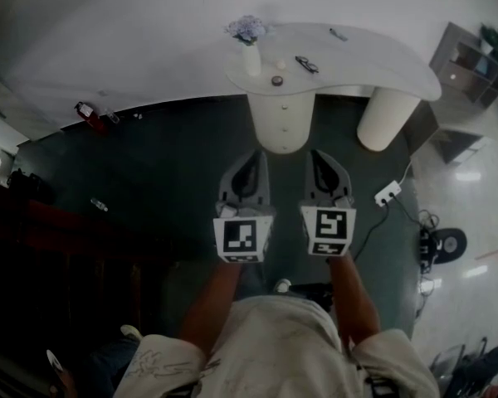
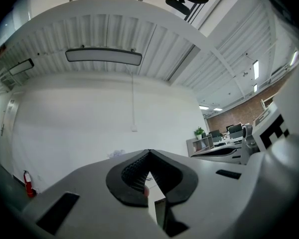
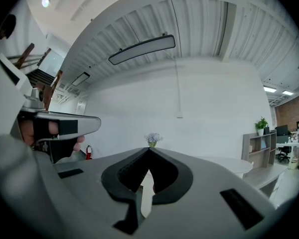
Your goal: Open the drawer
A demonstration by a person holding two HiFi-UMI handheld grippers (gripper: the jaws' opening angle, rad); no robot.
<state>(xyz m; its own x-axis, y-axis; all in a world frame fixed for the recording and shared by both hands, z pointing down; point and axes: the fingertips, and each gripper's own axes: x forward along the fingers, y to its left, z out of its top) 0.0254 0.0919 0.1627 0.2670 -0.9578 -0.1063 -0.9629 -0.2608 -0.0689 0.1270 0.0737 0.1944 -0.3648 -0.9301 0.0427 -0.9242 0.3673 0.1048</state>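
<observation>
1. We see the left gripper (image 1: 252, 156) at the centre of the head view, its claw pressed together with nothing in it.
2. The right gripper (image 1: 319, 156) beside it has its claw together too, also empty.
3. The drawer (image 1: 283, 106) sits in the white pedestal (image 1: 280, 135) under the table (image 1: 373, 60), upper centre, beyond both tips.

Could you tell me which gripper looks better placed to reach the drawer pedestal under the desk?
Left, narrowly: the left gripper points at the front of the drawer pedestal, while the right gripper sits off its right edge. Both are shut and short of it.
</observation>
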